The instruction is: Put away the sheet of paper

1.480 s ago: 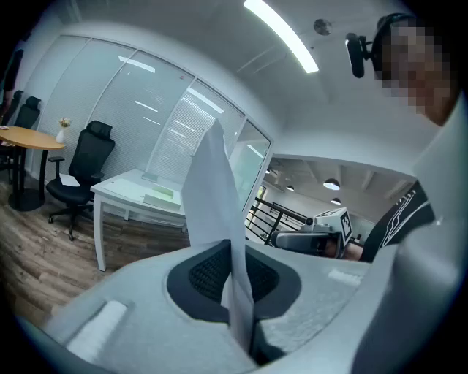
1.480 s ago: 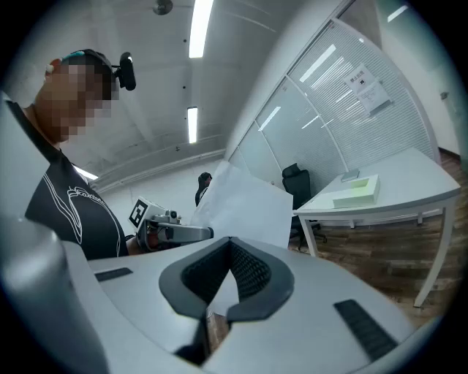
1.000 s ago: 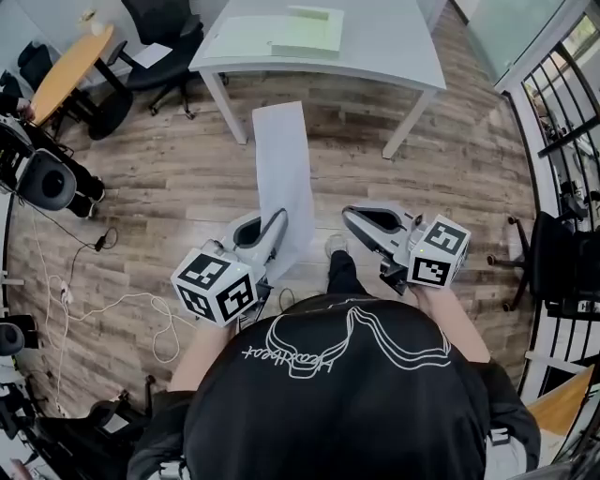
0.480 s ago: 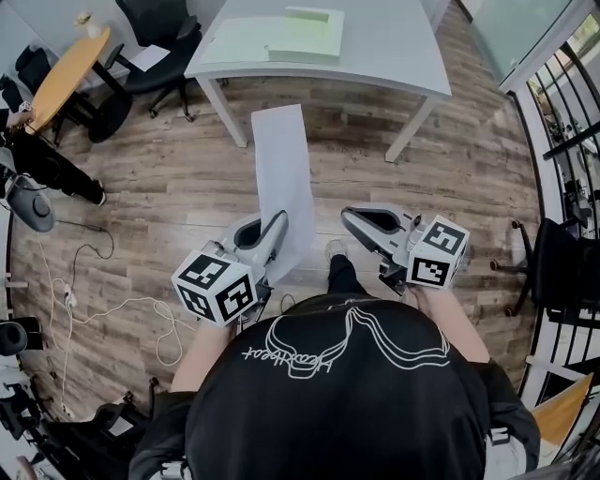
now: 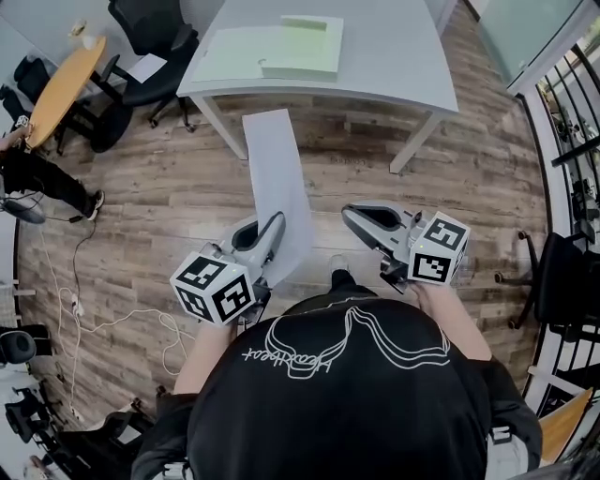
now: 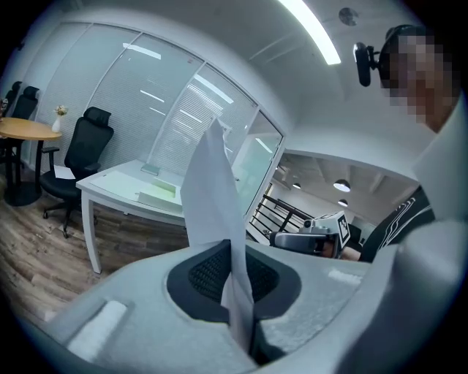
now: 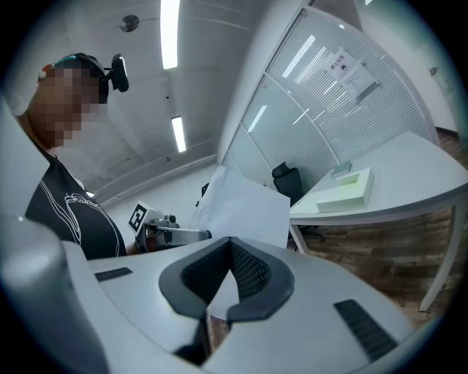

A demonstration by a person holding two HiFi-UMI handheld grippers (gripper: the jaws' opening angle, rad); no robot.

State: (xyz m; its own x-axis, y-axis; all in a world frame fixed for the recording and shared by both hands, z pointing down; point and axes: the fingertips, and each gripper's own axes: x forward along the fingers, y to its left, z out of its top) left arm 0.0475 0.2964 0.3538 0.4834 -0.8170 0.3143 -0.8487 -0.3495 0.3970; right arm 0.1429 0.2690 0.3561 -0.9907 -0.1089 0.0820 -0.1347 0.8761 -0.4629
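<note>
The white sheet of paper (image 5: 277,187) sticks forward from my left gripper (image 5: 278,222), which is shut on its near end. In the left gripper view the paper (image 6: 212,190) stands upright, pinched between the dark pads. My right gripper (image 5: 349,214) is level with the left one on the right, shut with nothing in it. The paper (image 7: 245,208) and the left gripper (image 7: 172,232) show past its jaws. Ahead stands a white table (image 5: 403,56) with a pale green flat box (image 5: 300,47) on a green mat.
The floor is wood plank. Black office chairs (image 5: 155,28) and a round wooden table (image 5: 61,70) stand at the far left. A person in black (image 5: 37,173) is at the left edge. Cables (image 5: 112,309) trail on the floor. A black railing (image 5: 572,103) runs along the right.
Both grippers and the paper have moved forward toward the white table, which now looks nearer. The left jaws stay closed on the sheet. The person at the left edge has shifted.
</note>
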